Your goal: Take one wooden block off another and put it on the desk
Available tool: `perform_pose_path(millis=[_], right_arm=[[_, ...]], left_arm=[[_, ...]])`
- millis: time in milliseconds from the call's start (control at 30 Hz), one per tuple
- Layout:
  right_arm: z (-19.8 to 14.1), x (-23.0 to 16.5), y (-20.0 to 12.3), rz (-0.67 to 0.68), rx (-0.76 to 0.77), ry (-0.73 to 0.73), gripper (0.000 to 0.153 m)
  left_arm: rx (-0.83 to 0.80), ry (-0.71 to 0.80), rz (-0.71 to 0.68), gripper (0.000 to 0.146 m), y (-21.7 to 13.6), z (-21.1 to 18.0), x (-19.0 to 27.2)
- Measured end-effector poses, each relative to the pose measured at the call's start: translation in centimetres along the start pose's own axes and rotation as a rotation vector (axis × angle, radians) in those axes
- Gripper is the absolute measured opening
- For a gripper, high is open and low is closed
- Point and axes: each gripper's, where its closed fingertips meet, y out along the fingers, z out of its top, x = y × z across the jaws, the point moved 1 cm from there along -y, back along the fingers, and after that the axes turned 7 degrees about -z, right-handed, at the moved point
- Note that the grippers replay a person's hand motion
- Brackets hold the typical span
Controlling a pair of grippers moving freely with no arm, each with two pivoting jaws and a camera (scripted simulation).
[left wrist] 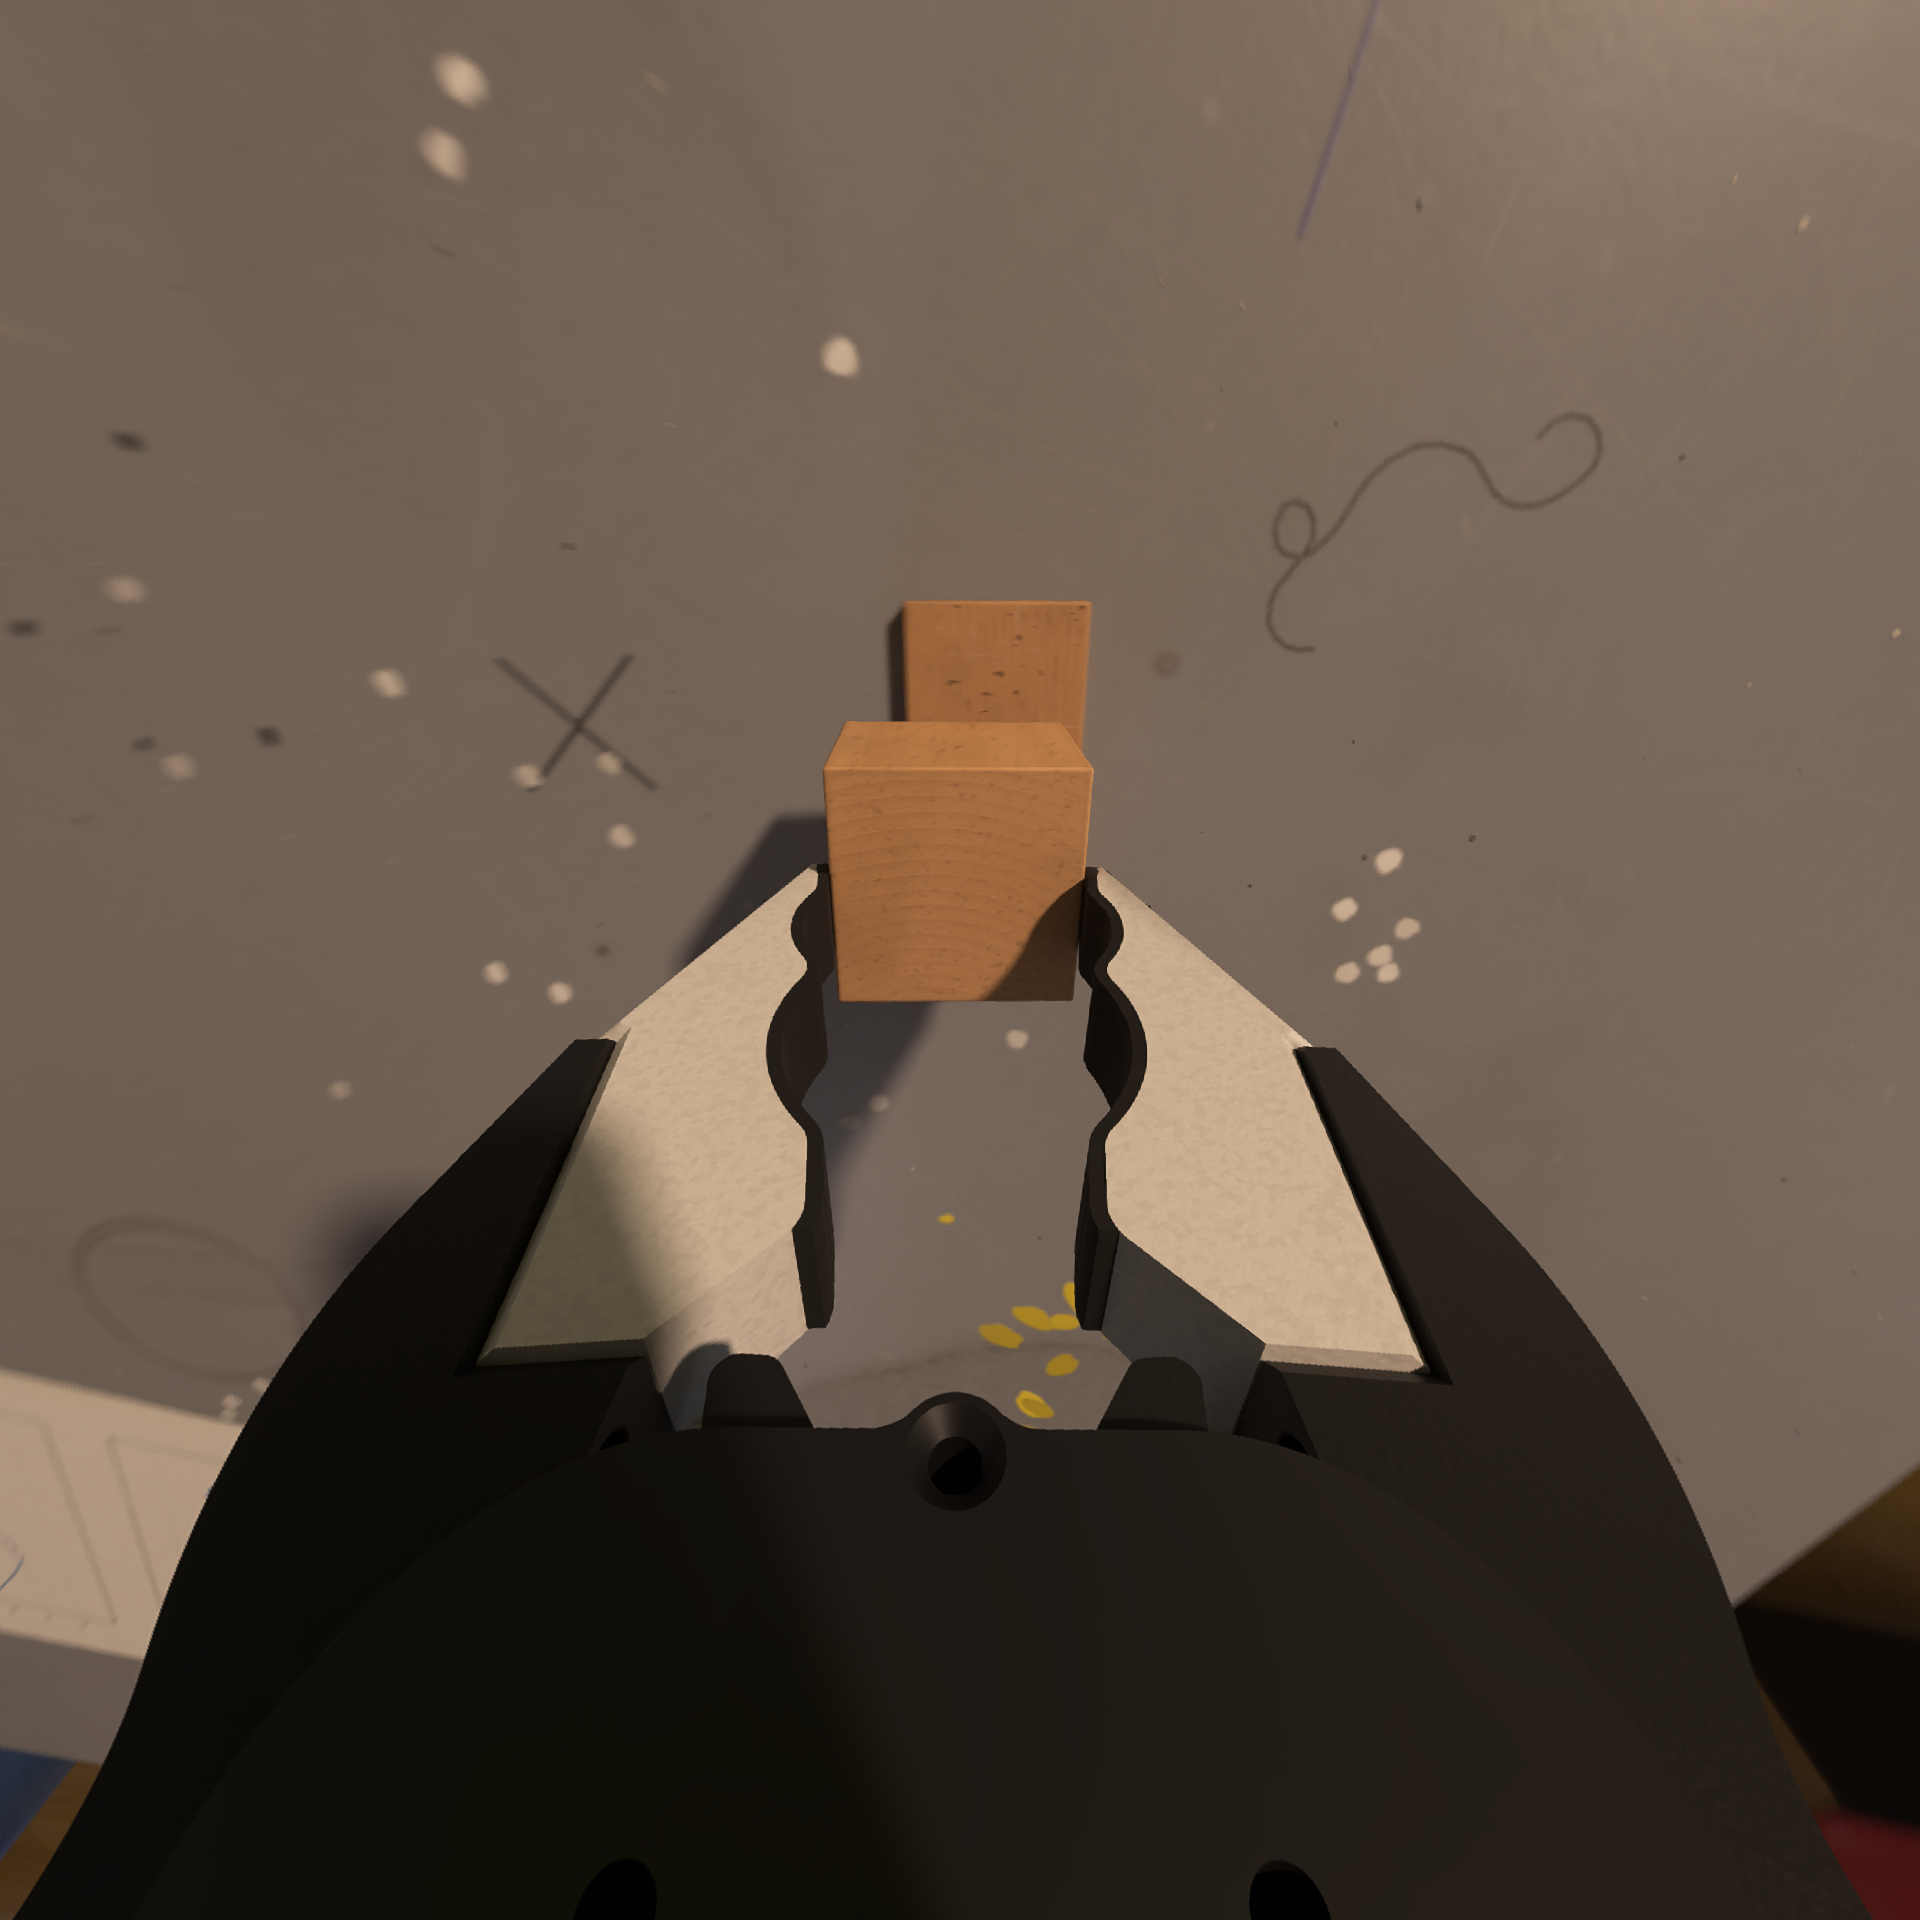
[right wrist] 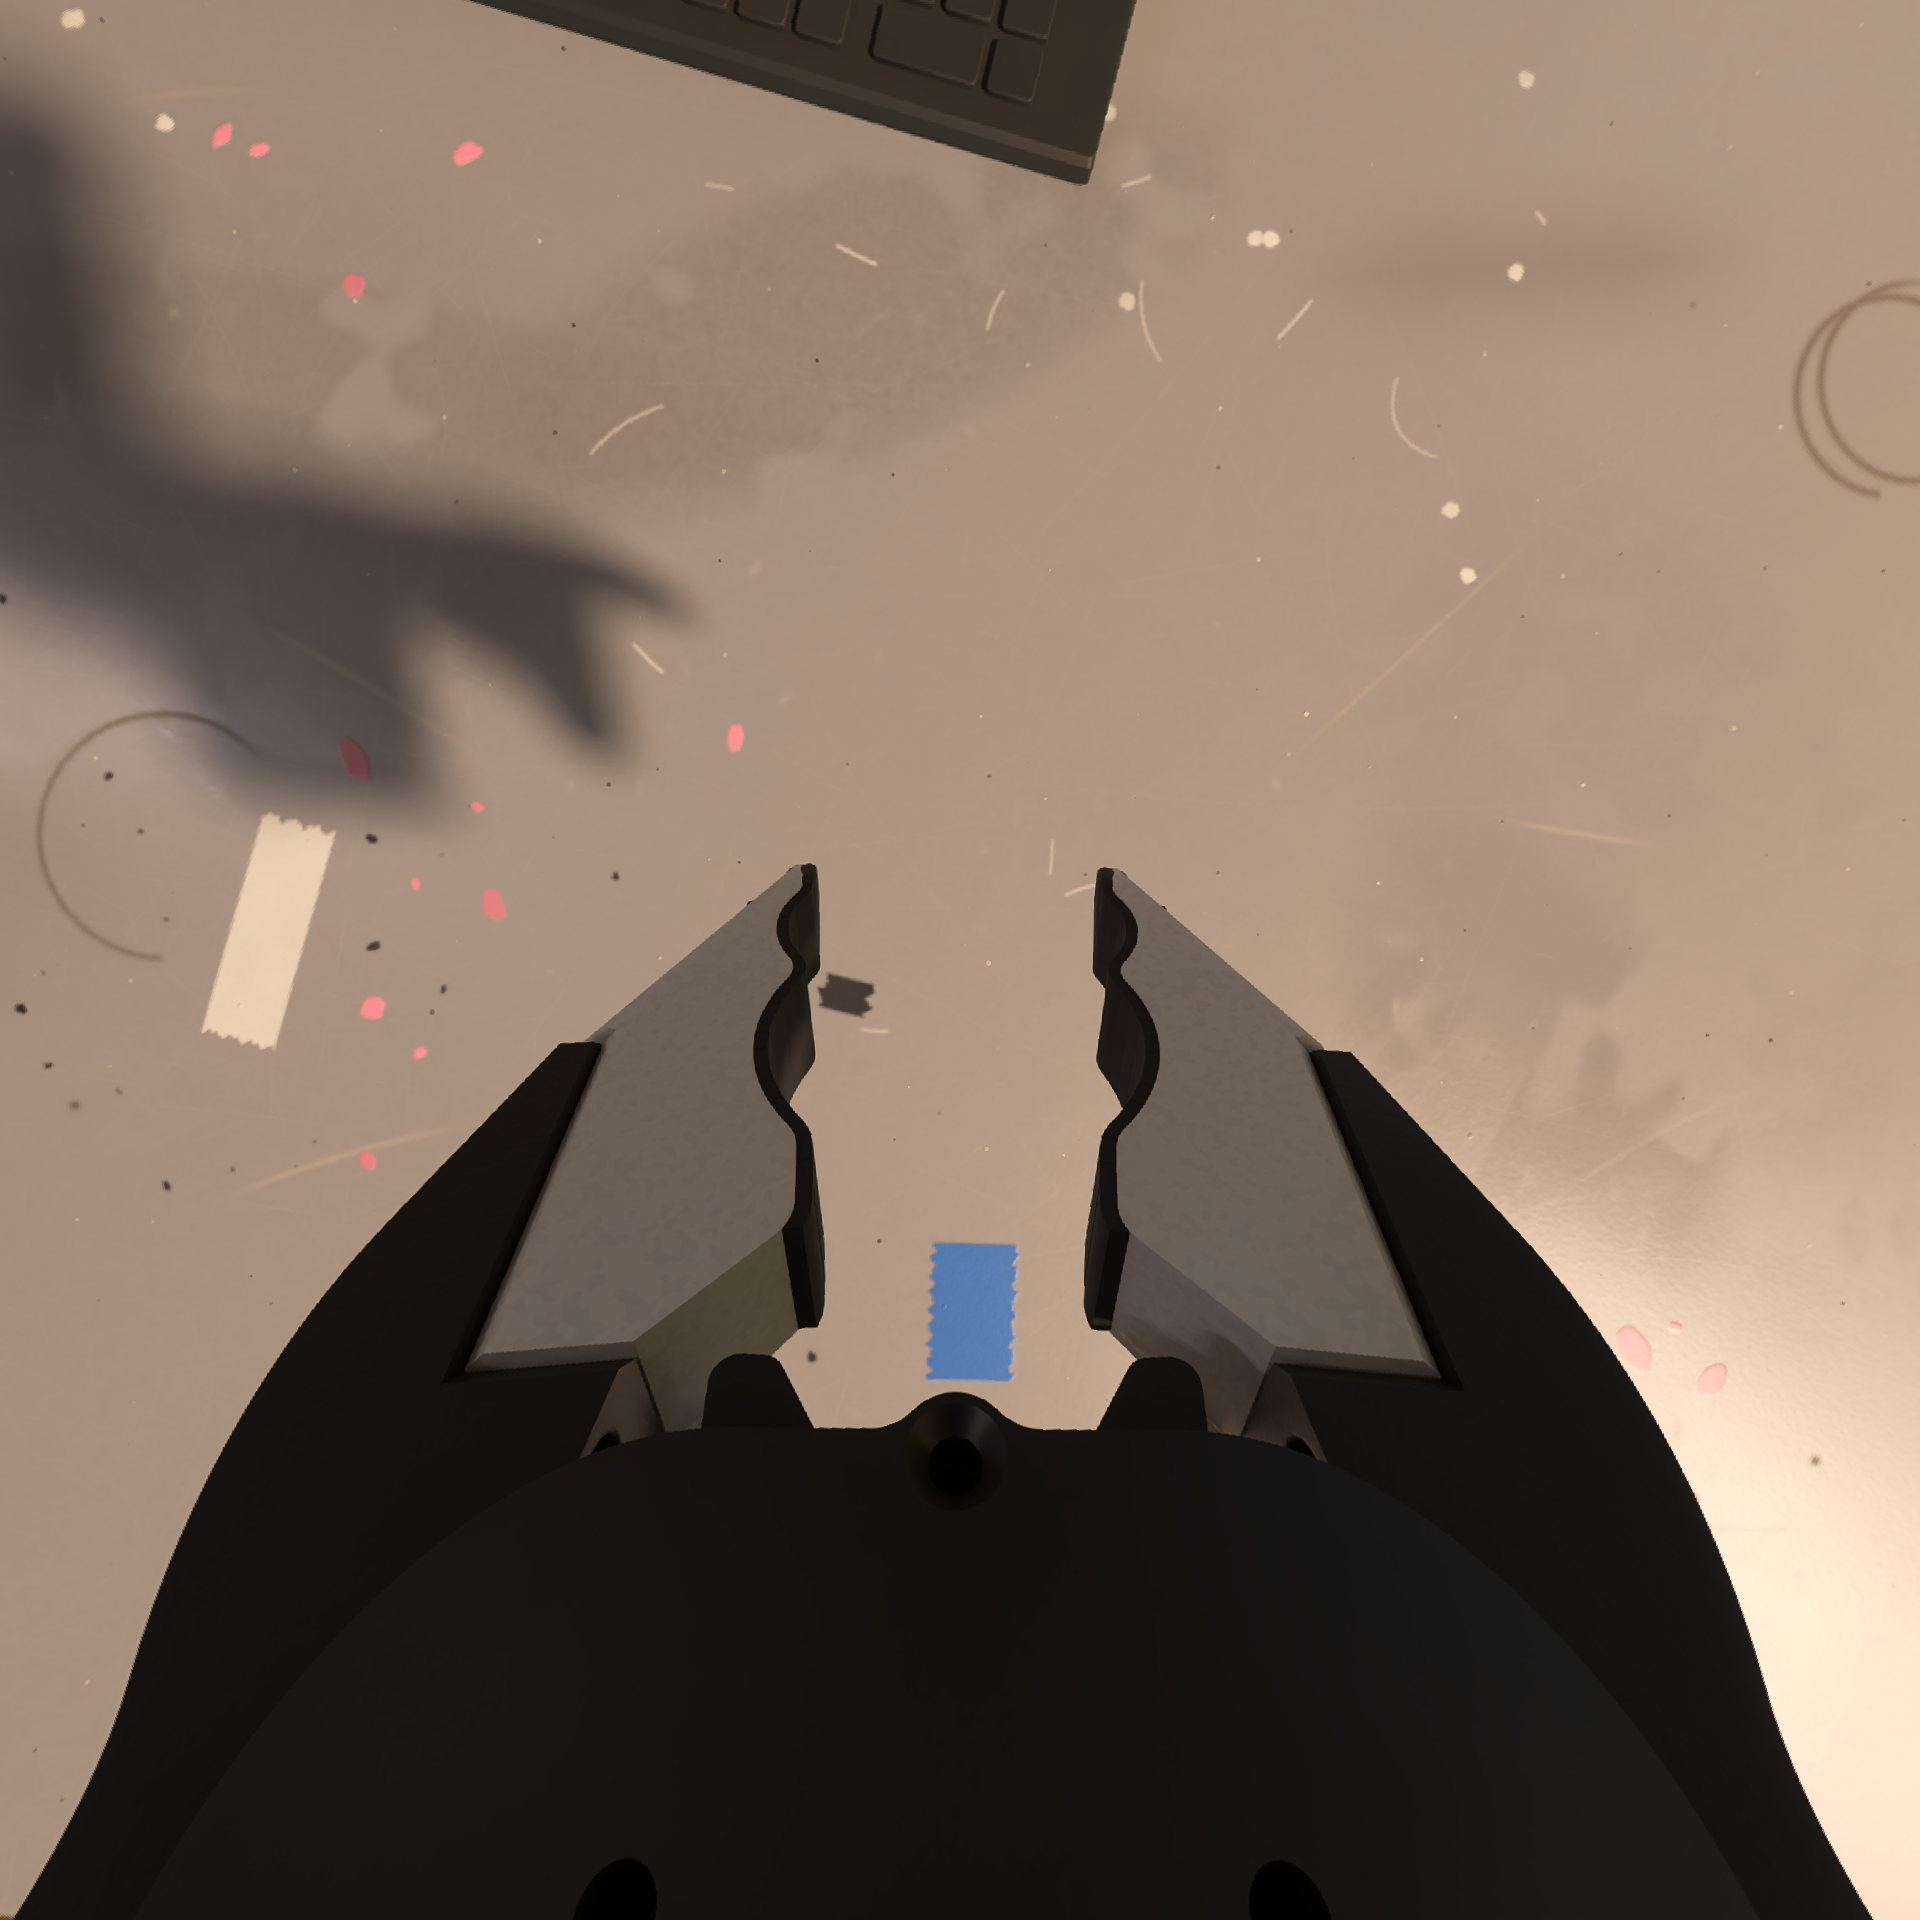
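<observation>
In the left wrist view my left gripper [left wrist: 956,878] is shut on a light wooden block [left wrist: 956,831], with both fingertips pressed against its sides. The block hangs above the grey desk [left wrist: 416,416] and throws a shadow down and to the left. A second wooden block [left wrist: 997,660] rests on the desk just beyond it, partly hidden by the held one. The two blocks are apart. In the right wrist view my right gripper [right wrist: 956,878] is open and empty above a beige part of the desk [right wrist: 1351,675].
A dark keyboard [right wrist: 883,73] lies at the top of the right wrist view. Strips of white tape [right wrist: 268,930] and blue tape [right wrist: 971,1311] are stuck flat on the desk. A white sheet [left wrist: 94,1507] lies at the lower left, and the desk edge [left wrist: 1829,1527] runs at the lower right.
</observation>
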Motion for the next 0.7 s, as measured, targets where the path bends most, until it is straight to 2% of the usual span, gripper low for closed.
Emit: perform_pose_path(millis=[200, 300, 367, 433, 533, 700], right_arm=[[-0.3, 0.4, 0.0, 0.02, -0.009, 0.019, 0.054], [-0.4, 0.6, -0.2, 0.038, -0.003, 0.035, 0.054], [-0.5, 0.7, -0.5, 0.052, 0.006, 0.045, 0.054], [-0.6, 0.8, -0.8, 0.063, 0.011, 0.056, 0.053], [-0.8, 1.0, -1.0, 0.076, 0.016, 0.072, 0.053], [-1.3, 0.9, -1.0, 0.119, -0.002, 0.081, 0.053]], left_arm=[[0.25, 0.011, 0.283, 0.047, -7.8, 1.8, -0.4], [0.434, 0.102, 0.36, 0.047, -11.5, 5.4, 2.0], [0.508, 0.22, 0.37, 0.047, -12.4, 8.8, 4.3], [0.499, 0.32, 0.298, 0.047, -11.0, 12.2, 6.7], [0.382, 0.44, 0.196, 0.047, -7.3, 16.8, 8.3], [0.16, 0.423, 0.047, 0.047, -1.0, 21.4, 6.2]])
